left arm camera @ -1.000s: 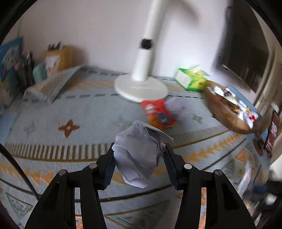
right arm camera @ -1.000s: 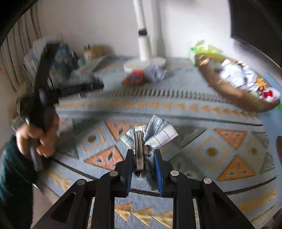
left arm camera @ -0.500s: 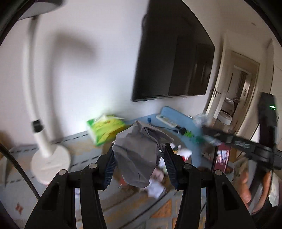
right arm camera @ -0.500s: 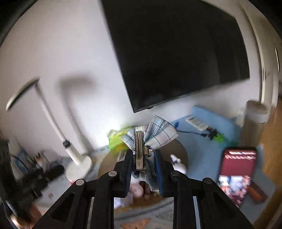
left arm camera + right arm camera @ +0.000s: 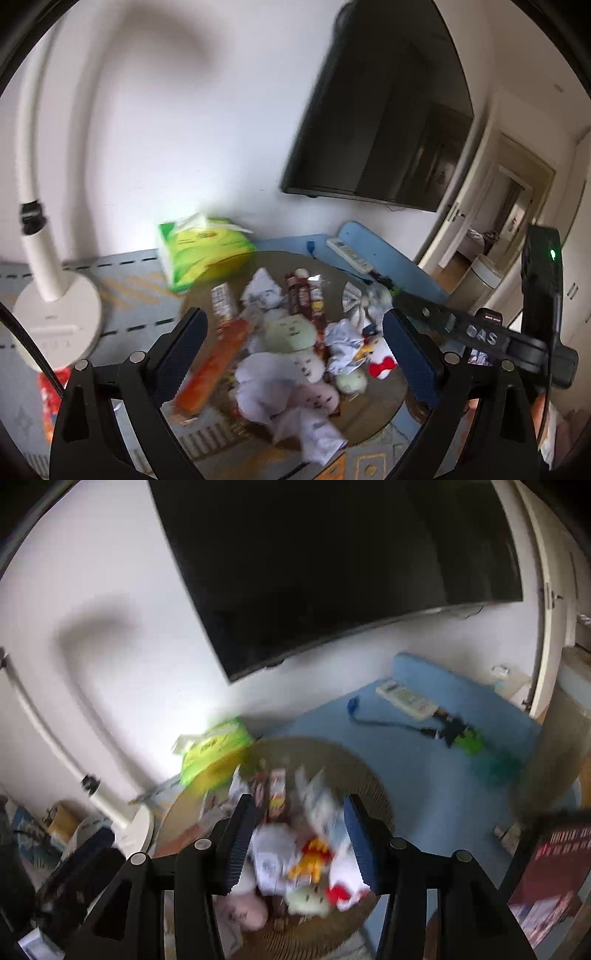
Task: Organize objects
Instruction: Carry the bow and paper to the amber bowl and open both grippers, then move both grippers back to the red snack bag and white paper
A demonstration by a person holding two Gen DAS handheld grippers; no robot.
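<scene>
Basket [image 5: 373, 413], heaped: directly below and ahead of both grippers; left gripper [image 5: 293, 343] fingers just opened wide, empty; right gripper [image 5: 299, 840] fingers just parted, empty.

green tissue pack [image 5: 201, 251], orange wrapper [image 5: 210, 365], blue mat [image 5: 424, 760], black television [image 5: 376, 110], white lamp base [image 5: 55, 321].

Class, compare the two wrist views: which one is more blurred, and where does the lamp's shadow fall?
Right wrist view: heavier motion smear, the basket and its contents streaked. Left wrist view: sharper, though the tissue pack and orange packet are soft. Both views: the lamp throws a soft curved shadow on the white wall, and fisheye bends the television's edges.
</scene>
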